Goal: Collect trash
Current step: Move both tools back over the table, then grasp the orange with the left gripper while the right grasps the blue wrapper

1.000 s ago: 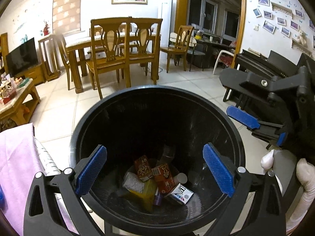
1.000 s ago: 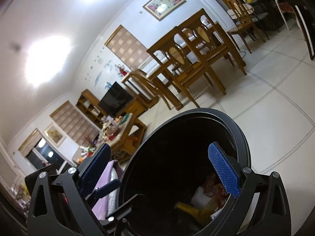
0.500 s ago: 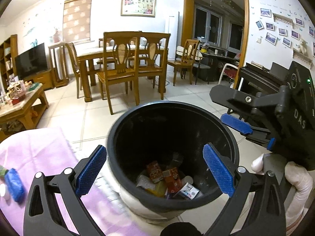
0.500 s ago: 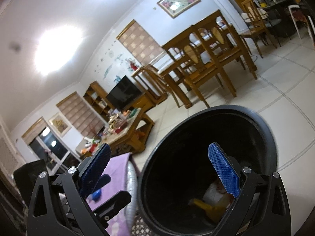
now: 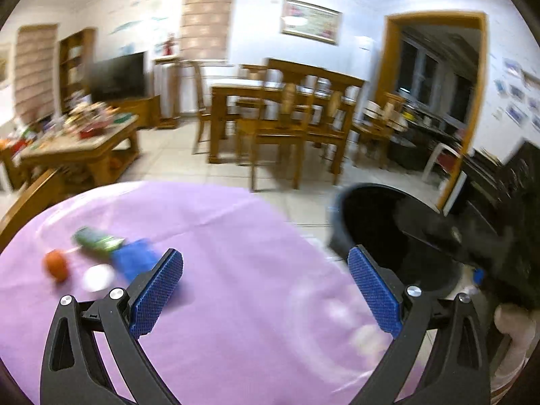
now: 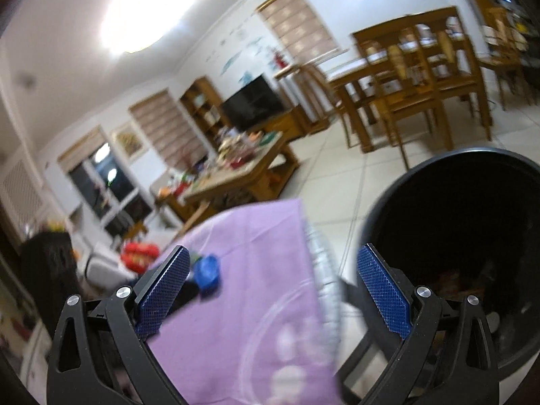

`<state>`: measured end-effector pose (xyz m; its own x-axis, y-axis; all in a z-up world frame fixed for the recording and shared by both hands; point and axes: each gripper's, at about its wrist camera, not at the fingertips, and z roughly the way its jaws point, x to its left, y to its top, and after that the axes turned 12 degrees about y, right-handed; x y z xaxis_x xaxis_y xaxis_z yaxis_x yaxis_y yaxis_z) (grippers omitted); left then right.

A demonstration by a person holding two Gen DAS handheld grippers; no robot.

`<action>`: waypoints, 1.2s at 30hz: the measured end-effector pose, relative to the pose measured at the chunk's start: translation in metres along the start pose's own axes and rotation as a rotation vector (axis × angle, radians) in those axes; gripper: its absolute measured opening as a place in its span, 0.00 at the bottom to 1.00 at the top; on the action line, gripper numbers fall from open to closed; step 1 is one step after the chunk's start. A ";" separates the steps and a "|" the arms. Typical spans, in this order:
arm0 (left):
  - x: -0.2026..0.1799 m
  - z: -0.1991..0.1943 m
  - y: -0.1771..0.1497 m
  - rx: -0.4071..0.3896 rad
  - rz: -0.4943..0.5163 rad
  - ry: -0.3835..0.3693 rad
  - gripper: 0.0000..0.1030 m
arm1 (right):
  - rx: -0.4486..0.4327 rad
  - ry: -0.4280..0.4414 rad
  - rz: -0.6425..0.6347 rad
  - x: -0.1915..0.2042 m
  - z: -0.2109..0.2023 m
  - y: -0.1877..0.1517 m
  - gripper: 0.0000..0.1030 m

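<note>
Both of your tools were empty: your left hand-held gripper [image 5: 265,290] hung spread wide above the purple-clothed worktop [image 5: 236,253], and your right hand-held gripper [image 6: 270,290] gaped too. Blurred trash lay near the left pad [image 5: 158,290]: a blue crumpled wrapper [image 5: 133,258], a green packet [image 5: 96,241], an orange ball [image 5: 55,265]. Just beside the worktop stood the round black bin [image 6: 455,216].

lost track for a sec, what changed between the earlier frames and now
Both grippers swung left, away from the bin toward the purple table, where the blue item, green wrapper and orange now show. The left gripper and right gripper stayed open and empty.
</note>
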<state>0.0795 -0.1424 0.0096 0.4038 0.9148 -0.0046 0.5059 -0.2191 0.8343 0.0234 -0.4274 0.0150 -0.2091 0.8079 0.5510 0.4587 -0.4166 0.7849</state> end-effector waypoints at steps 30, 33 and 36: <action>0.191 0.073 -0.016 0.264 -0.251 0.156 0.36 | 0.561 -0.164 -0.399 0.135 0.255 -0.052 0.70; 0.191 0.071 -0.017 0.259 -0.250 0.149 0.35 | 0.581 -0.164 -0.389 0.129 0.273 -0.056 0.68; 0.191 0.062 -0.018 0.230 -0.240 0.167 0.35 | 0.580 -0.162 -0.371 0.123 0.285 -0.057 0.67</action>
<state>0.1949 0.0147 -0.0406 0.1326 0.9880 -0.0790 0.7368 -0.0450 0.6746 0.2178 -0.1851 -0.0432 -0.3299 0.9244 0.1917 0.7777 0.1511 0.6102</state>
